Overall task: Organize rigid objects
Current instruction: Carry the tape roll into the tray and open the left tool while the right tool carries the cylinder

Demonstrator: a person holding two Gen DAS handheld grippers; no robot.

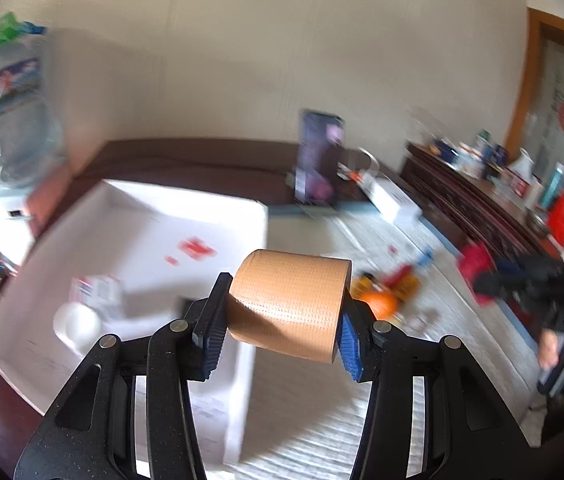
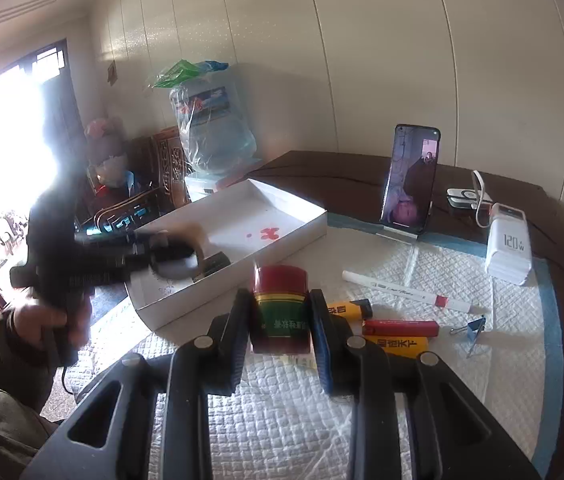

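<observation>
Count: one white box (image 2: 313, 216), one tan tape roll (image 1: 289, 304), one red-and-green jar (image 2: 280, 312). On the quilted pad (image 2: 282, 420): two yellow tubes (image 2: 347, 310), one red tube (image 2: 399, 327), one white marker (image 2: 401, 292), one blue binder clip (image 2: 475, 328). One phone (image 2: 409, 180), one white power bank (image 2: 507, 248). Two grippers: left gripper (image 1: 282, 344), right gripper (image 2: 280, 340).

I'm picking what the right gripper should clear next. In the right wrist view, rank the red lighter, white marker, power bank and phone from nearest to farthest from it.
1. red lighter, just right of the right gripper, which holds the red jar
2. white marker, behind the lighter
3. power bank, far right
4. phone, propped upright at the back
</observation>
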